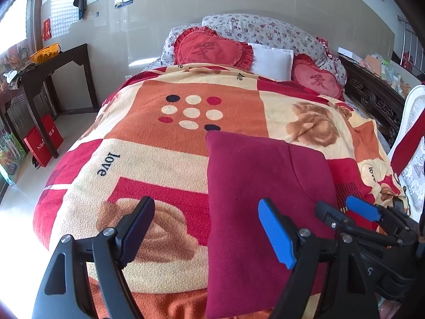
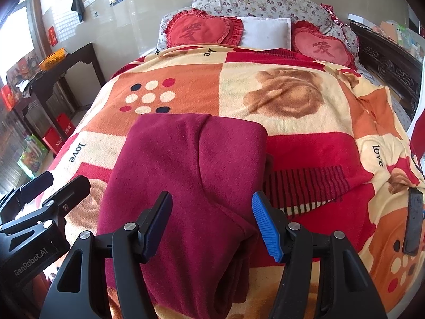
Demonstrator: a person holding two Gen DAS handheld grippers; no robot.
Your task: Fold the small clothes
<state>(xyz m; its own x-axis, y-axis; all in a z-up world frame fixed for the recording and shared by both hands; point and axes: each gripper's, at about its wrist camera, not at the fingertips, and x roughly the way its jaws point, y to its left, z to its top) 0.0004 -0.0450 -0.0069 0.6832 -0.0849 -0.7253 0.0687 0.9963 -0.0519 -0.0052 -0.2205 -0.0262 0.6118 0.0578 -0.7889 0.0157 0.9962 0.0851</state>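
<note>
A dark red fleece garment (image 1: pixel 263 186) lies folded lengthwise on the patterned blanket (image 1: pixel 159 159) at the near end of the bed; it also shows in the right wrist view (image 2: pixel 186 164). My left gripper (image 1: pixel 209 228) is open and empty, its jaws straddling the garment's left edge near the bed's foot. My right gripper (image 2: pixel 212 223) is open and empty above the garment's near part. It also shows in the left wrist view (image 1: pixel 342 210), by the garment's right edge. The left gripper also shows in the right wrist view (image 2: pixel 53 183), low at the left.
Two red heart cushions (image 1: pixel 212 47) and a white pillow (image 1: pixel 271 61) lie at the bed's head. A dark wooden side table (image 1: pixel 53 74) stands at the left with red bags (image 1: pixel 42 141) on the floor. A carved dark headboard (image 1: pixel 377 101) and a white chair (image 1: pixel 414 143) are at the right.
</note>
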